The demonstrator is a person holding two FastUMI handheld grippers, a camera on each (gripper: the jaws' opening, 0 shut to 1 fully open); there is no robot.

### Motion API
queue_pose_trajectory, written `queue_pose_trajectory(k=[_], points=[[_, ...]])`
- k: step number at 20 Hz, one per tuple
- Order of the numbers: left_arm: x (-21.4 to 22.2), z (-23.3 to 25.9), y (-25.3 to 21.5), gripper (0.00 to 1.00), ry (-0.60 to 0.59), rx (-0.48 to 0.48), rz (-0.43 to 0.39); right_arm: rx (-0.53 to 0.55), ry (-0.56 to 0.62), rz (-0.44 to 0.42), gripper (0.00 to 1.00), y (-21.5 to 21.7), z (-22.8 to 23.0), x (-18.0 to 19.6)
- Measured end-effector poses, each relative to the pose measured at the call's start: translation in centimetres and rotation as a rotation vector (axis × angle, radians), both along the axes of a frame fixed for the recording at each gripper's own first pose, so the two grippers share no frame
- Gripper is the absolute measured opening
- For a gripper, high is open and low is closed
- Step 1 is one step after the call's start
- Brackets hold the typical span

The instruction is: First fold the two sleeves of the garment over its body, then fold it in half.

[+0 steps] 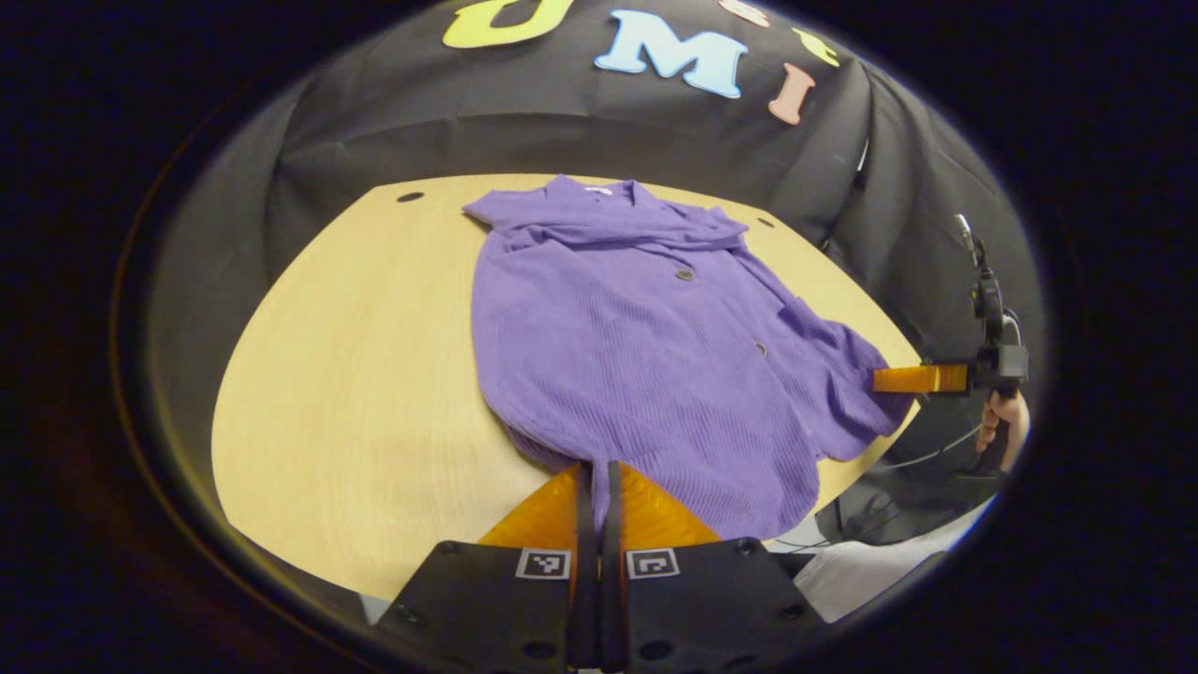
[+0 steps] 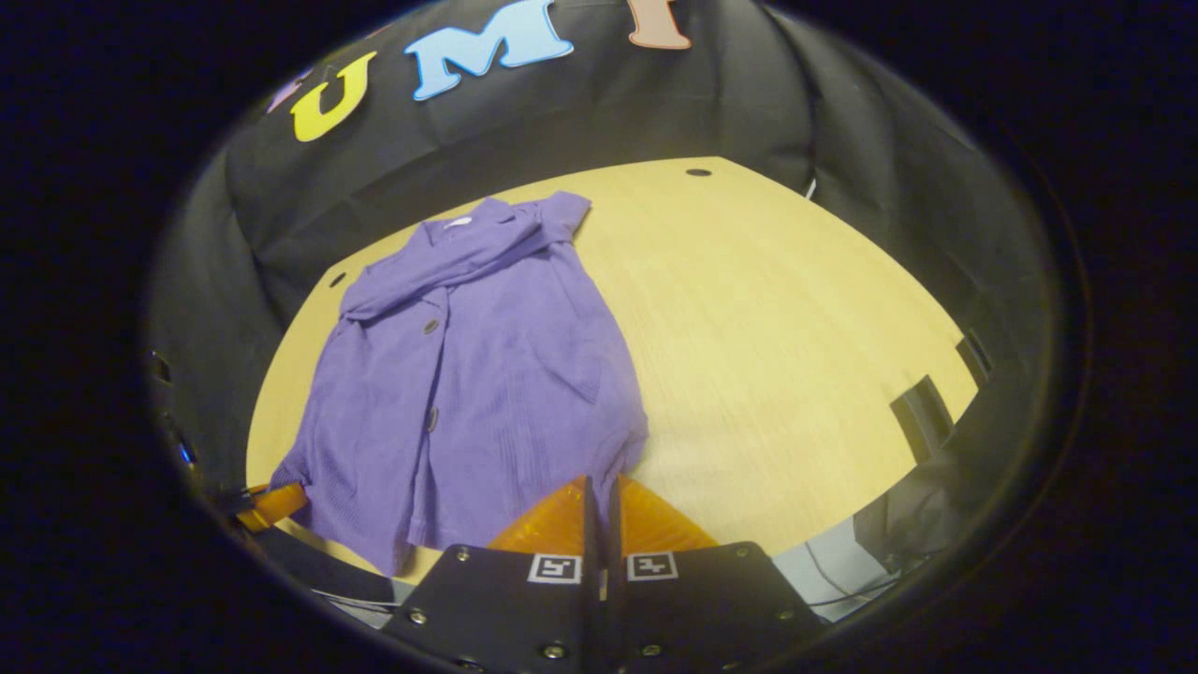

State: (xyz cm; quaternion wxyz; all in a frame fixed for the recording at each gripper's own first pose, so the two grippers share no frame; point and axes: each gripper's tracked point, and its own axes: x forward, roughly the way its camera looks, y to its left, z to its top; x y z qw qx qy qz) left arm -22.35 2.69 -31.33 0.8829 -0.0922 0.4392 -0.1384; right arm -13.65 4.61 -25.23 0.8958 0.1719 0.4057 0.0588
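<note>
A purple buttoned garment (image 1: pixel 636 356) lies flat on a wooden table (image 1: pixel 356 356), collar at the far end, with a sleeve (image 1: pixel 618 229) folded across its chest. In the left gripper view my left gripper (image 1: pixel 599 465) is shut on the near hem, with cloth between its orange fingers. My right gripper (image 1: pixel 898 379) pinches the hem's other corner at the table's right edge, held by a hand (image 1: pixel 1006 421). In the right gripper view the garment (image 2: pixel 468 374) lies to the left. My right gripper (image 2: pixel 602 479) is shut on its near hem corner, and the left gripper (image 2: pixel 281 501) is at the far-left corner.
Bare table (image 2: pixel 796 328) stretches to the right of the garment in the right gripper view, with dark notches (image 2: pixel 922 412) at its right edge. A small hole (image 1: pixel 410 197) marks the table's far left corner. Black cloth walls surround the table. Cables (image 1: pixel 889 515) hang below the front edge.
</note>
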Motion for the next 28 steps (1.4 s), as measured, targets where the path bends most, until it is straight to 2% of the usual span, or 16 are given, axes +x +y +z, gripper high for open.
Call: queue_pose_trajectory(k=[4,8,15,28], points=[[2.5,3.6,-0.3,0.07,-0.031,-0.051,0.047,0.073,-0.028,0.021,0.03,0.5,3.2,1.6],[5.3,6.9,-1.0,0.08,-0.073,-0.075,0.05,0.103,-0.079,0.052,0.03,0.9,6.3,4.1],[13.0,11.9,-1.0,0.07,-0.15,-0.129,0.096,0.141,-0.198,0.106,0.03,1.8,12.3,10.6],[27.5,16.4,1.8,0.07,-0.285,-0.081,0.198,0.176,-0.311,0.148,0.03,2.5,18.0,24.9]])
